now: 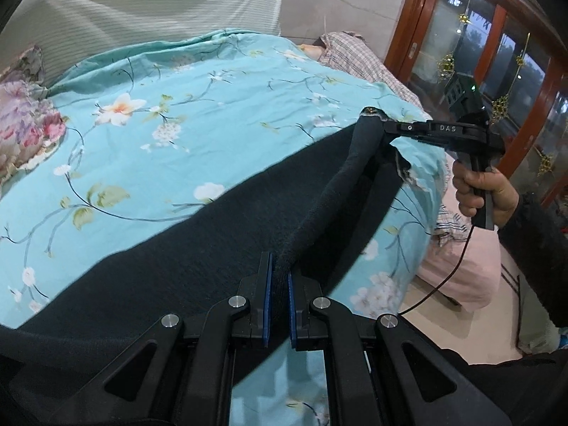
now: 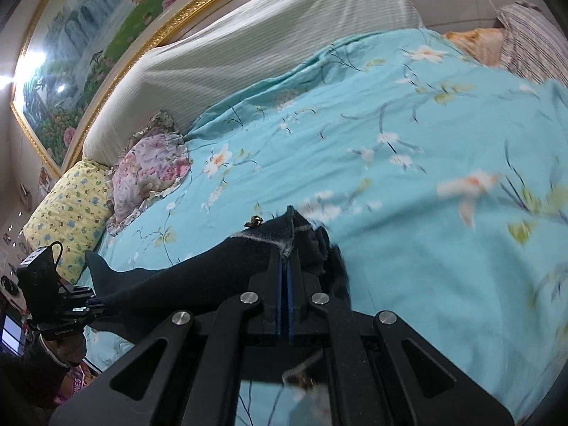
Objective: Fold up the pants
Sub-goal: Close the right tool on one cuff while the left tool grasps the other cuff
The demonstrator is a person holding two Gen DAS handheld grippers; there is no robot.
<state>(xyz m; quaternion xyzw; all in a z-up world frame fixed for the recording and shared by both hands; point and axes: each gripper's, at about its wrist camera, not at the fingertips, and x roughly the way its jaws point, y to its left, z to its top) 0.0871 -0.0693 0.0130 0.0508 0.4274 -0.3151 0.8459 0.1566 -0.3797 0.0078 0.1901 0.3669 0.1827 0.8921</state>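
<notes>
Both tools, left tool and right tool, are clamping the dark pants above the bed; only the right view is showing a framed painting.

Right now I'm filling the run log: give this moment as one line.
step: fold pants | left tongs: shut on dark pants | right tongs: shut on pants | pants stretched between them above floral bedspread

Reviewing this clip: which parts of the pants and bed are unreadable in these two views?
- Left wrist view: the pants run off the lower-left edge behind the left claw, so their full length is cut off.
- Right wrist view: the quilt is motion-blurred at right.
- Right wrist view: the right claw hides the pinched fabric.
</notes>
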